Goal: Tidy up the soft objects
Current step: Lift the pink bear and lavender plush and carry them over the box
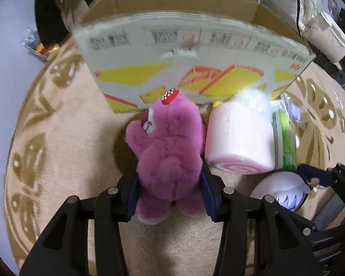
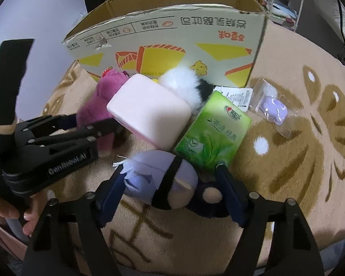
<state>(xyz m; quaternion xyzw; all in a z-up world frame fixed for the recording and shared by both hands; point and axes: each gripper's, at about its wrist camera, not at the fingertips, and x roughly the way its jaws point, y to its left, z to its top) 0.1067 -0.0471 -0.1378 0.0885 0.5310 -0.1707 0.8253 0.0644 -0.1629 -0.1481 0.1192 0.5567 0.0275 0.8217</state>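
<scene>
Left wrist view, left to right: left gripper [image 1: 170,191] clamped on one magenta plush bear [image 1: 168,151], lower centre, both pads pressed into its fur. Just right of it, one pink roll cushion [image 1: 239,135], then one green tissue pack [image 1: 285,138].

Right wrist view: one cardboard box [image 2: 172,36] across the top. One white-and-black fluffy toy [image 2: 184,85] at centre, one small bagged purple toy [image 2: 273,110] at right. Right gripper [image 2: 172,191] straddles one lavender plush doll [image 2: 163,179], bottom centre; cannot tell if the pads are gripping it.
</scene>
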